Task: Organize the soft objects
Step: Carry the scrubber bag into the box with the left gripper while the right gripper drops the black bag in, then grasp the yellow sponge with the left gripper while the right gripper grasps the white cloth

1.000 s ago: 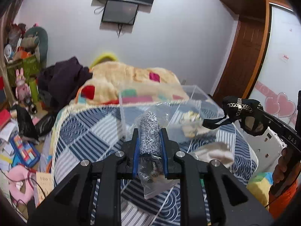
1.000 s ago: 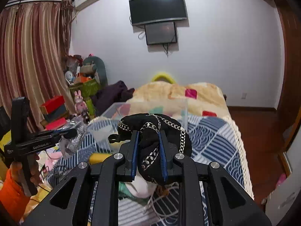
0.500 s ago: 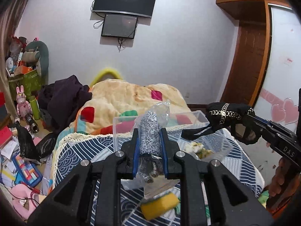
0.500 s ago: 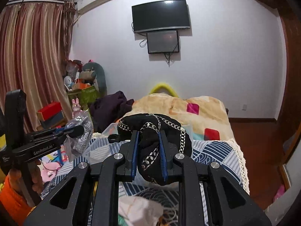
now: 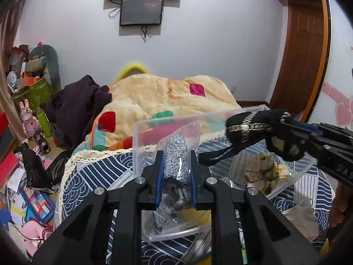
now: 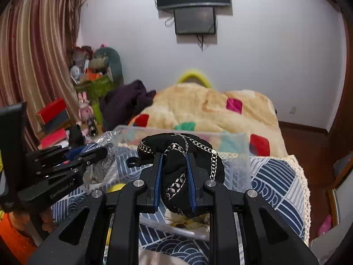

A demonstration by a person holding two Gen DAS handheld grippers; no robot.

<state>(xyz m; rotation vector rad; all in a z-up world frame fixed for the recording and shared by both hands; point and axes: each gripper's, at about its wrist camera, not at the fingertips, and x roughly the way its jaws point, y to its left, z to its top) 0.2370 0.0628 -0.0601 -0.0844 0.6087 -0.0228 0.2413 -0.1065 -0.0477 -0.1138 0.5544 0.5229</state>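
Left wrist view: left gripper (image 5: 175,176) fingers pinched a clear bag with a grey knit roll (image 5: 175,154), held above the near-left corner of the clear plastic bin (image 5: 167,121) on the bed (image 5: 88,183). Right gripper (image 5: 284,130) came in from the right, clamping the black chain-trimmed fabric piece (image 5: 253,125) over the bin, strap dangling toward the left fingers. A floral cloth (image 5: 264,172) already lay in the bin's right part; pale cloth (image 5: 302,216) sat on the bed near-right, outside it. Risk: the slippery bag could slide out of the fingers, or fall outside the near wall if released too close. The strap could snag on the bin rim or the left gripper, as both grippers crowded the same opening.

Right wrist view: right gripper (image 6: 174,174) fingers pressed on the black fabric piece (image 6: 183,154), bulging above and below them, hanging over the bin (image 6: 233,137). Left gripper (image 6: 88,154) with the bagged roll (image 6: 106,154) sat near-left, just beside the bin's left wall. Yellow item (image 6: 117,186) lay on the bed below it. Far: patchwork blanket (image 6: 209,106), dark clothes pile (image 6: 125,101), floor clutter left — nothing blocked the bin.
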